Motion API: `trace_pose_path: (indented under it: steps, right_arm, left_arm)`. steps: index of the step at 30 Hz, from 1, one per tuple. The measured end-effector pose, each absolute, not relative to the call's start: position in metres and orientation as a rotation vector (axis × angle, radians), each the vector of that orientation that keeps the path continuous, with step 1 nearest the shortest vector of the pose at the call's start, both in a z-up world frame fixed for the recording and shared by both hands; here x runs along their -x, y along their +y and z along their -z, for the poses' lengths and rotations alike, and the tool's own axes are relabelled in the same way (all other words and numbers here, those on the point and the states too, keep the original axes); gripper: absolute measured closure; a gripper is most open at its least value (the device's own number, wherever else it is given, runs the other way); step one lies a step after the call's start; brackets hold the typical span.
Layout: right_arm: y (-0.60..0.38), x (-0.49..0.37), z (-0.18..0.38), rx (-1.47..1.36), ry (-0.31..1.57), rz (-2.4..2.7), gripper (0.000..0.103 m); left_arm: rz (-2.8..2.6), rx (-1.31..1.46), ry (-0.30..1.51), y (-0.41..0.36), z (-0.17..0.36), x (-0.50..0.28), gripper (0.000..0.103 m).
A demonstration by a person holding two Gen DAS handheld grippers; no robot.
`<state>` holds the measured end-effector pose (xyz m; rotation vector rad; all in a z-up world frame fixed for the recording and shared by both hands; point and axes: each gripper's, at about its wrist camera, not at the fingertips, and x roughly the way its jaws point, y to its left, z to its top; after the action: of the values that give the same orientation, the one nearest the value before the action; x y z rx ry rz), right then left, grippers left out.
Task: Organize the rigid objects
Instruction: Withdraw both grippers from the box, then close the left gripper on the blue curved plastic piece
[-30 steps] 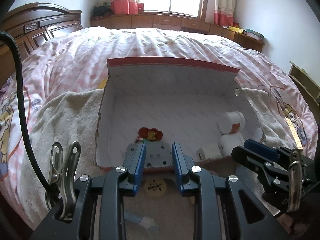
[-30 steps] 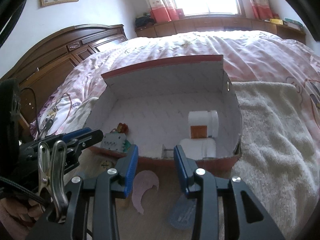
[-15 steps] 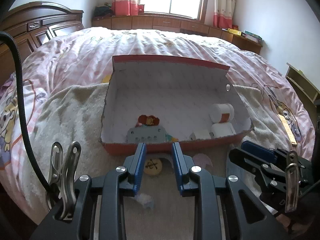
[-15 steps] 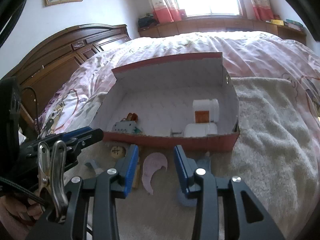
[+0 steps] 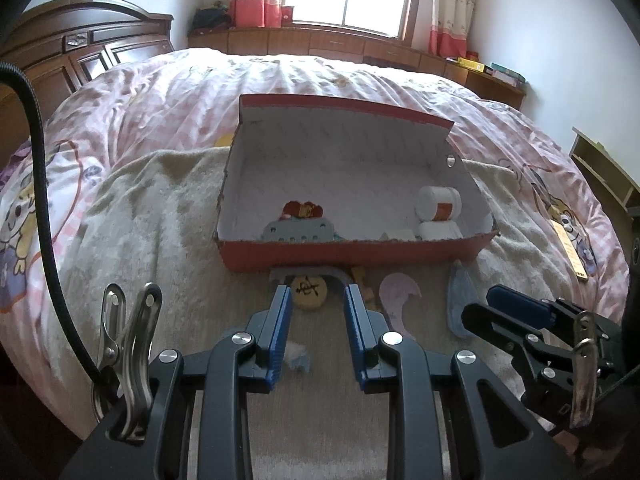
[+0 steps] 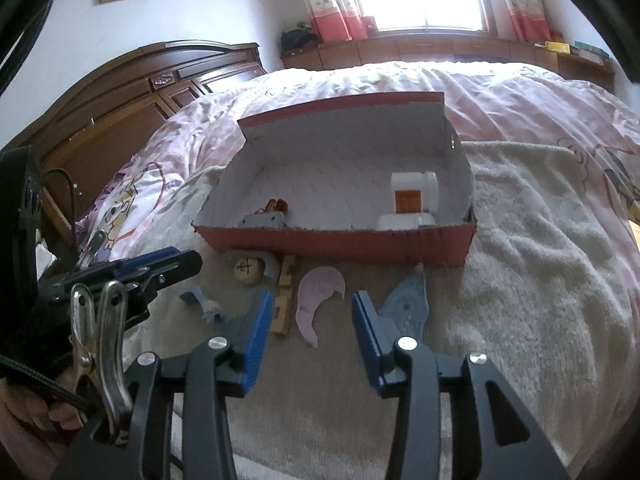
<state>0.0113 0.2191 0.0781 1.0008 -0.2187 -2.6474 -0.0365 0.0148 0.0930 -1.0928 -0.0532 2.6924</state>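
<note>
A red cardboard box [image 5: 352, 254] [image 6: 336, 242] lies open on a beige towel. Inside are a grey plate [image 5: 298, 232], a red toy [image 5: 302, 210] and two white jars [image 5: 438, 204] [image 6: 414, 192]. In front of the box lie a round wooden chess piece [image 5: 308, 293] [image 6: 249, 270], a wooden block [image 6: 284, 300], a pink curved piece [image 5: 396, 298] [image 6: 318, 292], a blue-grey flat piece [image 5: 460, 298] [image 6: 406, 304] and a small blue piece [image 6: 202, 302]. My left gripper [image 5: 316, 300] is open and empty, just short of the chess piece. My right gripper [image 6: 312, 306] is open and empty over the pink piece.
The towel [image 6: 520, 260] covers a pink quilted bed [image 5: 180, 92]. A dark wooden headboard [image 6: 132, 92] stands at the left. Low cabinets [image 5: 328, 42] run under the window. A ruler [image 5: 570, 248] lies at the right on the quilt.
Both grippers have pulled back from the box, so the loose pieces in front of it now show. The grey plate stays in the box. Both grippers have opened wider.
</note>
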Motion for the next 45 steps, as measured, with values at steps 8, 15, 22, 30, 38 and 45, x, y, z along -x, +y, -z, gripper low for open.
trace_pose_path:
  steps: [8,15,22,30,38,45]
  right_arm:
    - [0.222,-0.024,-0.071,-1.03,-0.205,2.645,0.059]
    - [0.226,-0.033,-0.061,-1.062,-0.196,2.642,0.059]
    - [0.228,-0.037,-0.049,-1.107,-0.196,2.636,0.059]
    - [0.23,-0.037,-0.04,-1.143,-0.212,2.632,0.059]
    - [0.23,-0.04,-0.035,-1.191,-0.204,2.633,0.059]
    - [0.223,-0.038,-0.032,-1.22,-0.177,2.626,0.059]
  left_arm:
    - [-2.683,1.133,-0.076,0.007,-0.081,0.027,0.076]
    - [-2.657,1.174,-0.098,-0.003,-0.07,0.02,0.076]
    - [-2.609,1.216,-0.075,-0.007,-0.057,0.016,0.068]
    - [-2.645,1.205,-0.014,-0.008,-0.048,0.02,0.039]
    - [-2.685,1.146,0.106,-0.007,-0.033,0.037,0.027]
    - [-2.649,1.14,0.099,-0.004,-0.025,0.045,0.026]
